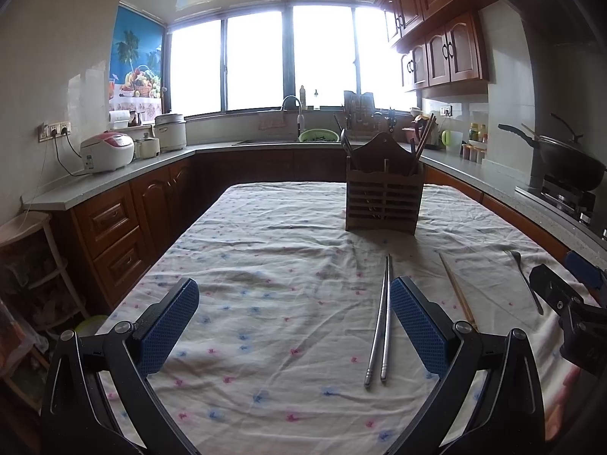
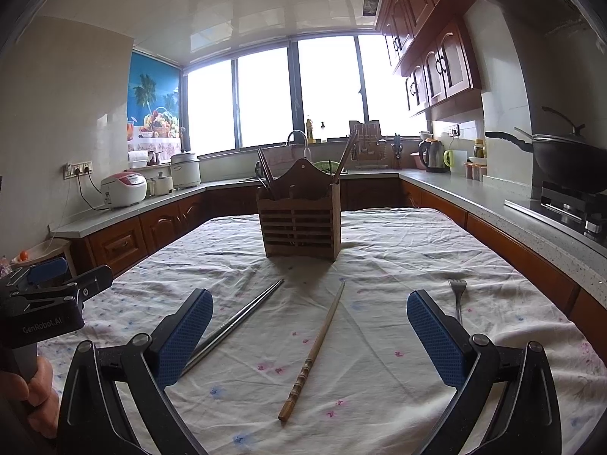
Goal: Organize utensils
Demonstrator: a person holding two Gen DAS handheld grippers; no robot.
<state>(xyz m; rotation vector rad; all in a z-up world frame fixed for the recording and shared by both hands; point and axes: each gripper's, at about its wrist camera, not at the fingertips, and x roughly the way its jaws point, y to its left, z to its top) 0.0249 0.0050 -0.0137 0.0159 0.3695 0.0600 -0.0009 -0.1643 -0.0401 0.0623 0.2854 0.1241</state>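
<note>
Kitchen bench (image 1: 265,250) under floral cloth. Wooden utensil holder (image 2: 301,220) upright, centre frame, right view. Metal chopsticks (image 1: 381,326), wooden chopstick (image 2: 315,352), fork (image 2: 458,297) flat on cloth, lower frame. Left claw (image 1: 294,326) spread wide, empty; right claw (image 2: 309,335) likewise.

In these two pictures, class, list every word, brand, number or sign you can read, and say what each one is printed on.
"GenRobot.AI": white print on the black body of the left gripper, seen in the right wrist view.
Rice cooker front panel: too small to read.
Bottles on the counter: labels too blurred to read.
Nothing else legible.
</note>
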